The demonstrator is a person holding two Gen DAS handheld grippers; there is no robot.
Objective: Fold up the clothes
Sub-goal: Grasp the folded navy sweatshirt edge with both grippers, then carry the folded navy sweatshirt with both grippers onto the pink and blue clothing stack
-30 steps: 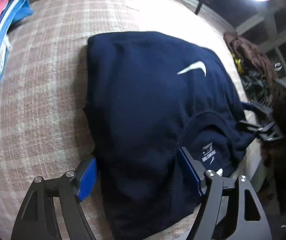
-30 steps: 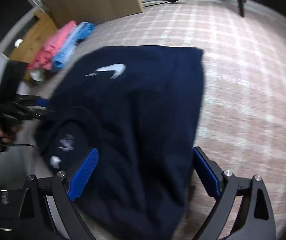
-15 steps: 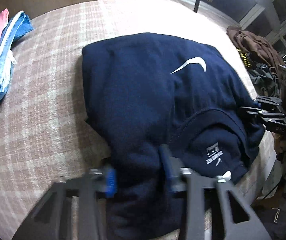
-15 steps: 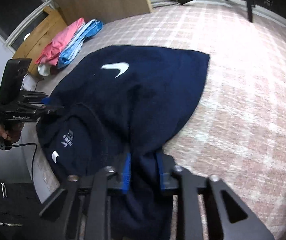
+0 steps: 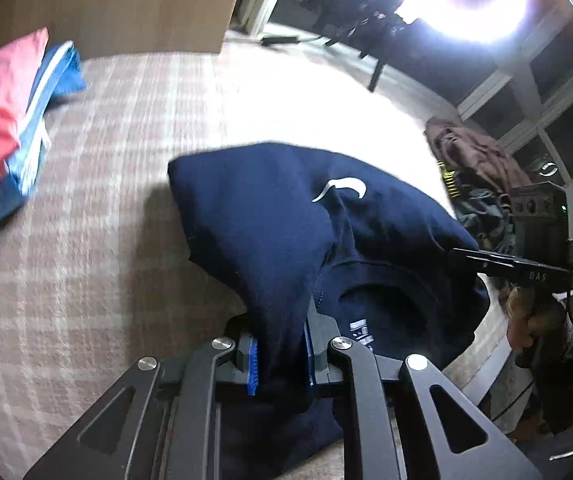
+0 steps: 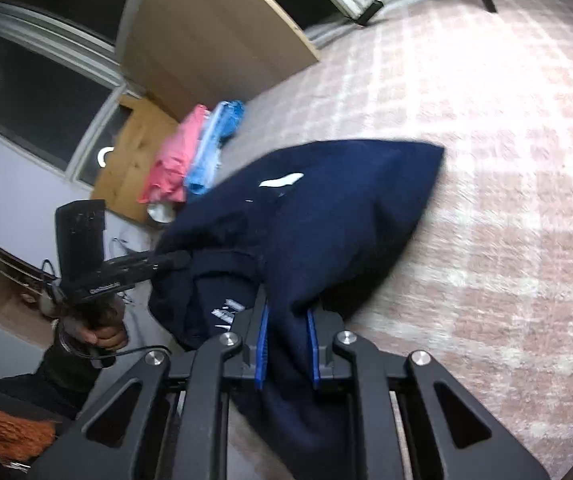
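A navy T-shirt (image 5: 254, 216) with a white swoosh logo lies partly lifted on the plaid bed cover (image 5: 94, 264). My left gripper (image 5: 280, 354) is shut on a bunch of its near edge beside the collar. My right gripper (image 6: 286, 350) is shut on the shirt's (image 6: 338, 208) other near edge. In the left wrist view the right gripper (image 5: 462, 258) shows at the right with its tips in the cloth, held by a hand. The left gripper (image 6: 170, 258) likewise shows at the left of the right wrist view. The near part of the shirt hangs raised between both grippers.
Folded pink and blue clothes (image 5: 10, 132) are stacked at the cover's far left, also seen as the stack (image 6: 194, 156). A brown heap of clothes (image 5: 470, 152) lies at the right edge. A wooden headboard (image 5: 106, 4) stands behind. Bare cover (image 6: 506, 160) stretches beyond the shirt.
Both grippers went from open over the shirt's near edge to shut on it. They have since lifted that edge, so the shirt bunches and rises off the cover.
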